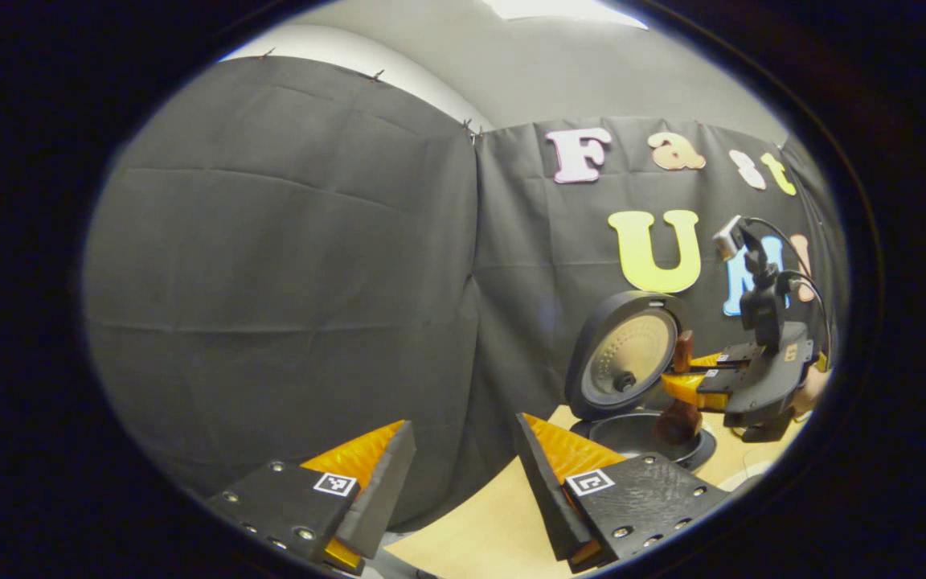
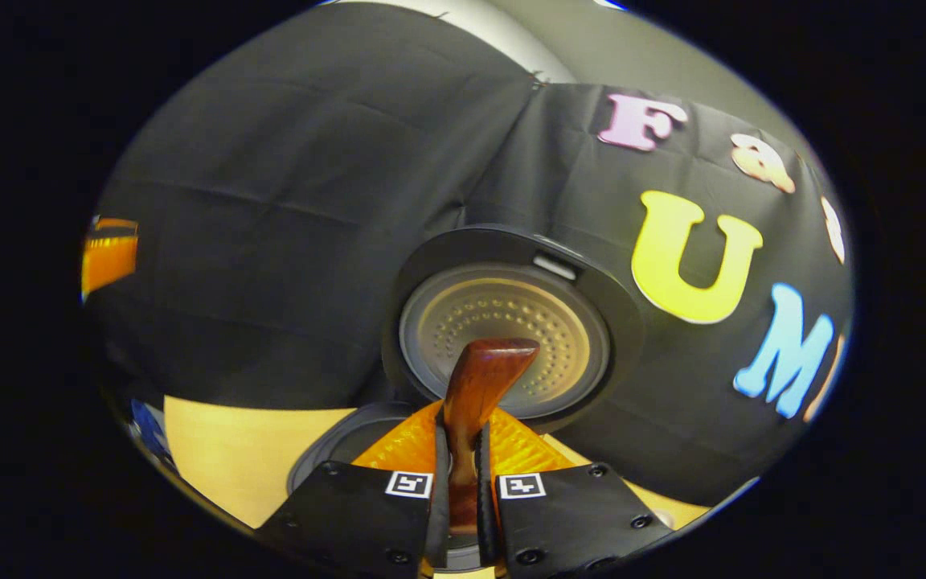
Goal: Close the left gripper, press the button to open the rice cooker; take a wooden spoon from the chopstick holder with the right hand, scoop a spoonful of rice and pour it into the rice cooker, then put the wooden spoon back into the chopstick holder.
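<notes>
The black rice cooker stands open, its lid (image 1: 628, 354) (image 2: 503, 338) upright behind the inner pot (image 1: 632, 438) (image 2: 334, 450). In the left gripper view, my right gripper (image 1: 692, 376) hovers over the pot, shut on the brown wooden spoon (image 1: 677, 422), which stands nearly upright with its lower end down at the pot's mouth. In the right gripper view, the spoon's handle (image 2: 475, 386) rises between the shut fingers of the right gripper (image 2: 460, 438), in front of the lid. No rice can be made out. My left gripper (image 1: 463, 426) stands open with nothing between its fingers, left of the cooker.
A light wooden table (image 1: 479, 515) (image 2: 230, 442) carries the cooker. Black cloth walls close in behind and to the left. A cable loops off the top of the right gripper's camera mount (image 1: 760, 273). A part of the left gripper (image 2: 109, 253) shows at the far left edge.
</notes>
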`<control>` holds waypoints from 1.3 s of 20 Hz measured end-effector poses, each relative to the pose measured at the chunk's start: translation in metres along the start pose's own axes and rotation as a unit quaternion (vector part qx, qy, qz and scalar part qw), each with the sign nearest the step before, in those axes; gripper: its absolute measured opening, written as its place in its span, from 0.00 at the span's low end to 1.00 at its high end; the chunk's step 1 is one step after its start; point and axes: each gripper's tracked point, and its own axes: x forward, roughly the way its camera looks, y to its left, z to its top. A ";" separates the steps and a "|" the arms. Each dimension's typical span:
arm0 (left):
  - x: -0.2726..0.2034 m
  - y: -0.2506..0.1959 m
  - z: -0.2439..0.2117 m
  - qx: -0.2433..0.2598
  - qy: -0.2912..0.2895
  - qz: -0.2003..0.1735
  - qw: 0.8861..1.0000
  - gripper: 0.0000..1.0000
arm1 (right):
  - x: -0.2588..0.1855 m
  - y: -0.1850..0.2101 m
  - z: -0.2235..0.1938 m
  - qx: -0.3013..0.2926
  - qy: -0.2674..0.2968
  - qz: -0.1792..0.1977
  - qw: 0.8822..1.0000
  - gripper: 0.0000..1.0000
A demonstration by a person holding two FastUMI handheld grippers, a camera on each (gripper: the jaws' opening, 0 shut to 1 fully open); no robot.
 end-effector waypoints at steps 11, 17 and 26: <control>0.014 -0.064 0.023 0.002 -0.022 -0.064 0.998 0.78 | -0.077 -0.101 0.024 0.260 -0.033 -0.064 0.963 0.12; 0.021 -0.114 0.037 -0.003 -0.034 -0.110 0.993 0.78 | -0.134 -0.167 -0.011 0.286 -0.026 -0.141 0.947 0.12; 0.018 -0.177 0.053 -0.004 -0.045 -0.168 0.985 0.78 | -0.232 -0.254 -0.058 0.313 -0.027 -0.255 0.914 0.12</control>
